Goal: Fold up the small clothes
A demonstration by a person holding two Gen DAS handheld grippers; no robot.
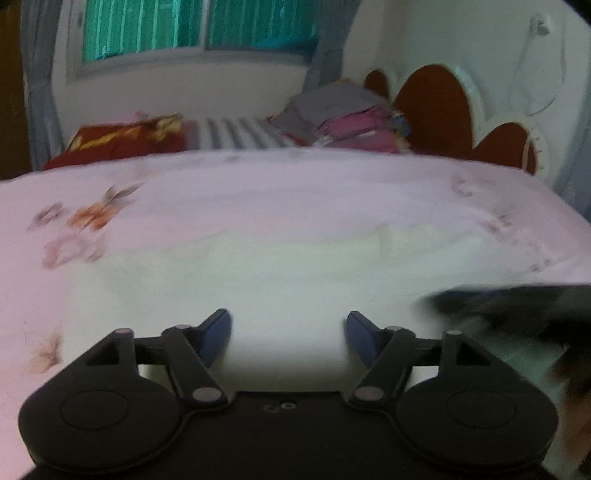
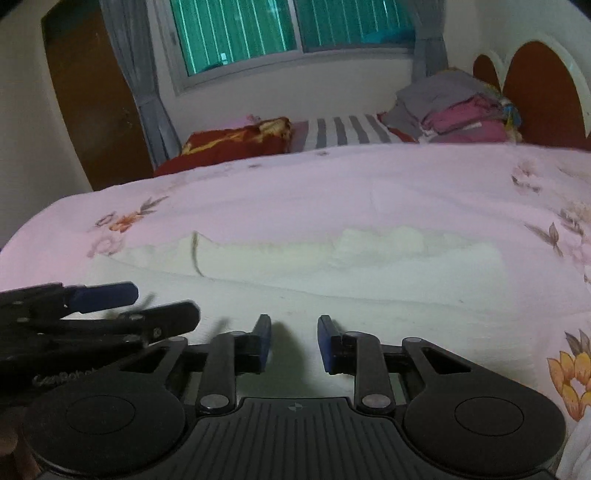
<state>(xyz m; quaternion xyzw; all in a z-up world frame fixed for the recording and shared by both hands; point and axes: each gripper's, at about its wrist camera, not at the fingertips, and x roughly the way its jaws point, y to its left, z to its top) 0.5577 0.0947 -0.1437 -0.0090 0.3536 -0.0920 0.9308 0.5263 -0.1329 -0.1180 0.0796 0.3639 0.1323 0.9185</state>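
A bed (image 2: 332, 184) under a pink flowered sheet fills both wrist views, running back to a barred window (image 2: 295, 29), grey curtains (image 2: 140, 88) and a rust-and-white scalloped headboard (image 1: 432, 107). At the far end sit a red patterned pillow (image 2: 236, 138), a grey-striped pillow (image 2: 347, 131) and a stack of folded clothes (image 2: 458, 107) in grey and magenta. Spread flat on the sheet, nearest the cameras, lies a white garment (image 2: 332, 280), its far edge bunched into a low rumpled ridge; the left view of it is blurred. Both tongs tilt downward over the garment's near part, side by side. The left tongs (image 1: 288, 336) stand released, blue pads well apart with only white cloth visible between them; they grasp nothing. In the right view they lie on their side at the lower left, one blue pad above the other. The right tongs (image 2: 294, 341) stand with a narrower gap, pads apart and clenched on nothing, the cloth lying beneath them. Whether either pair touches the fabric cannot be told.
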